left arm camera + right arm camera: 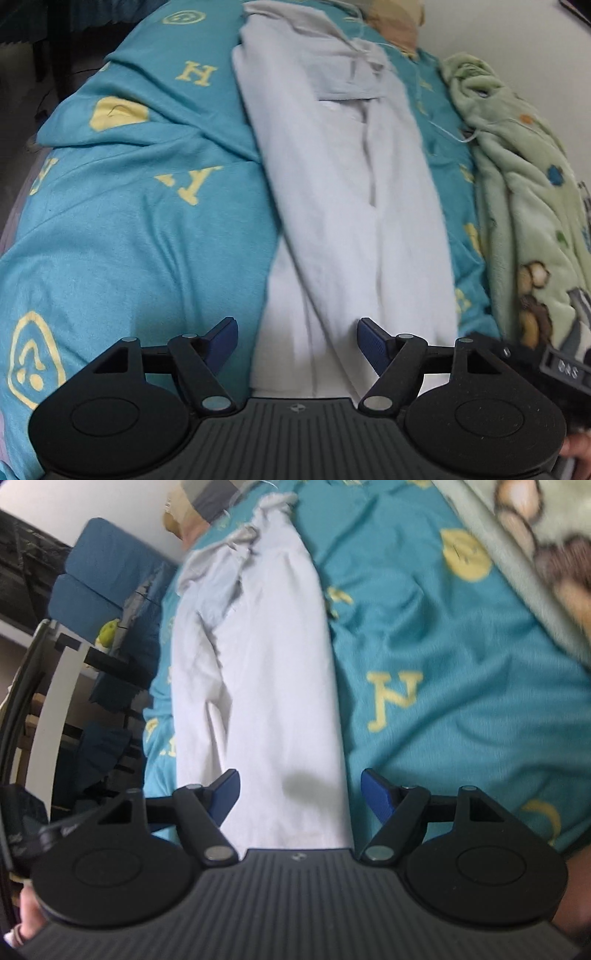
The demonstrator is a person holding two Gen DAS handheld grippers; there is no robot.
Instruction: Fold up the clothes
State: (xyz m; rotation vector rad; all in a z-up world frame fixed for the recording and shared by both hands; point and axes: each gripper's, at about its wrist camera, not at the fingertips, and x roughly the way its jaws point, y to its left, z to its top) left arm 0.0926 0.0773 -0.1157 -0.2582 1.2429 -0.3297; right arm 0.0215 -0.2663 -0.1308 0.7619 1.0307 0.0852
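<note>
A white garment [354, 206] lies folded into a long narrow strip on the teal bedspread [140, 229], its grey hood at the far end. It also shows in the right wrist view [273, 686]. My left gripper [297, 341] is open and empty, just above the garment's near end. My right gripper [300, 794] is open and empty, its blue fingers either side of the garment's near end, not touching it as far as I can tell.
A green fleece blanket [524, 199] with cartoon prints lies bunched along the right side by the wall, and shows in the right wrist view [535, 546]. Blue cushions [99, 576] and a white shelf frame [59, 705] stand beyond the bed's left edge.
</note>
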